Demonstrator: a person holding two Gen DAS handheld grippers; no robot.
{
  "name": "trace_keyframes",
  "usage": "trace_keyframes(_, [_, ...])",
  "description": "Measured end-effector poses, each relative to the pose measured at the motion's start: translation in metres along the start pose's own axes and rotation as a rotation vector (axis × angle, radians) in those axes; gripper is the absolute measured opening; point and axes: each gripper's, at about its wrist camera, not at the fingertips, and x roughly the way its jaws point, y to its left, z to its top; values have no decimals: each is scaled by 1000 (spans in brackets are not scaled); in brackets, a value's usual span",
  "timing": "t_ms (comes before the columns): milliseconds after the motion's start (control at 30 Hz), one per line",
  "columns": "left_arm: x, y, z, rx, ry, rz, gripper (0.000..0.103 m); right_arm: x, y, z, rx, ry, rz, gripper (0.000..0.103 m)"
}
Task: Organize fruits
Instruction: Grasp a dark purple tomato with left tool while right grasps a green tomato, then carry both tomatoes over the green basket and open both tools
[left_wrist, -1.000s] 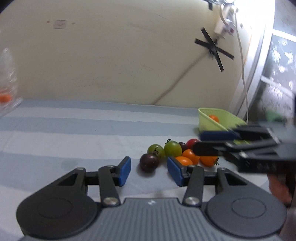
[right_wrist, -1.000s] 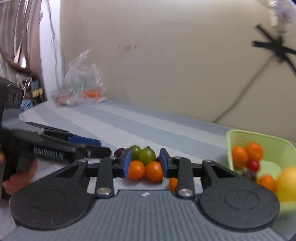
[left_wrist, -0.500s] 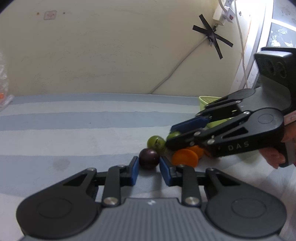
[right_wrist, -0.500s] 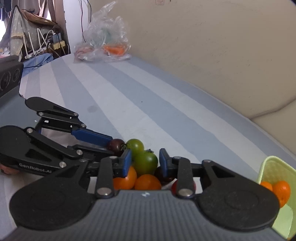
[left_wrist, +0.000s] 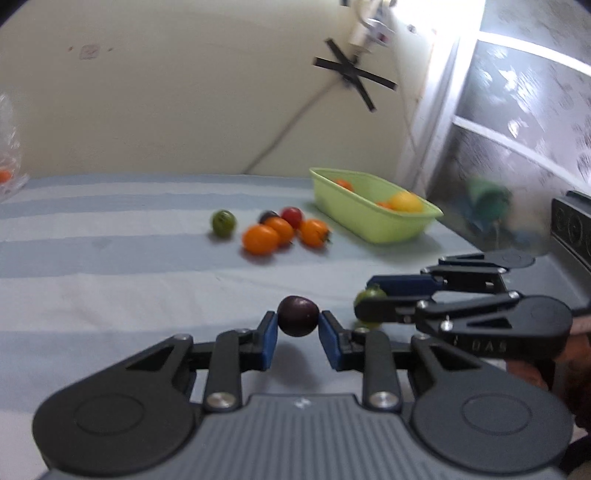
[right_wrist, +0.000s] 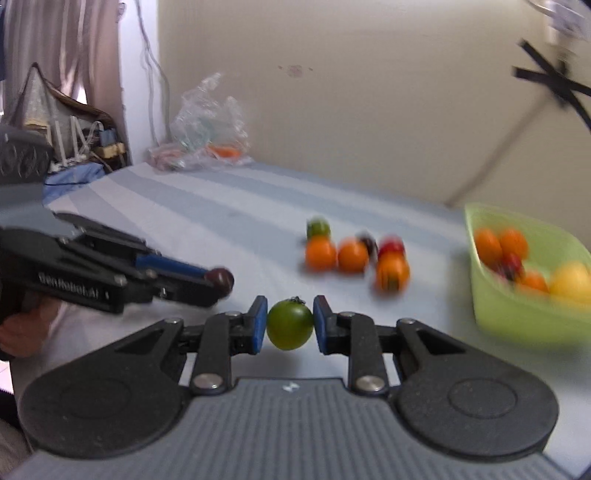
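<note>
My left gripper (left_wrist: 297, 330) is shut on a dark purple tomato (left_wrist: 297, 316) and holds it above the striped cloth. My right gripper (right_wrist: 289, 320) is shut on a green tomato (right_wrist: 289, 329), also lifted. In the left wrist view the right gripper (left_wrist: 364, 301) shows to the right with the green tomato (left_wrist: 369, 294). In the right wrist view the left gripper (right_wrist: 218, 278) shows at left with the purple tomato (right_wrist: 220, 280). A pile of orange, red, green and dark tomatoes (left_wrist: 275, 230) lies on the cloth, left of a light green basket (left_wrist: 369, 221).
The basket (right_wrist: 517, 317) holds orange and red tomatoes and a yellow fruit (right_wrist: 570, 280). A clear plastic bag (right_wrist: 207, 129) lies at the far wall. A window frame (left_wrist: 443, 110) stands at the right. Clutter (right_wrist: 77, 140) sits beyond the table's left end.
Both grippers have closed on their tomatoes and pulled back and up from the pile. The pile is now farther away and smaller in both views.
</note>
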Motion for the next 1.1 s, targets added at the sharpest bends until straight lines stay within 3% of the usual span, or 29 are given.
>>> trace_keyframes(167, [1, -17, -12, 27, 28, -16, 26, -24, 11, -23, 24, -19, -64, 31])
trace_keyframes(367, [-3, -25, -22, 59, 41, 17, 27, -31, 15, -32, 34, -13, -95, 31])
trace_keyframes(467, [-5, -29, -21, 67, 35, 34, 39, -31, 20, -35, 33, -13, -106, 31])
trace_keyframes(567, [-5, -34, -19, 90, 25, 61, 44, -36, 24, -40, 32, -13, -115, 32])
trace_keyframes(733, [3, -36, -16, 100, 40, 79, 41, -37, 28, -48, 29, -6, -124, 32])
trace_keyframes(833, [7, -38, -17, 96, 49, 70, 28, -38, 32, -51, 23, -9, -131, 32])
trace_keyframes(933, [9, -42, -17, 113, 49, 75, 27, -40, 34, -54, 25, -20, -134, 31])
trace_keyframes(1100, [18, -54, 8, 110, 33, 14, 27, -46, 26, -52, 48, -61, -148, 31])
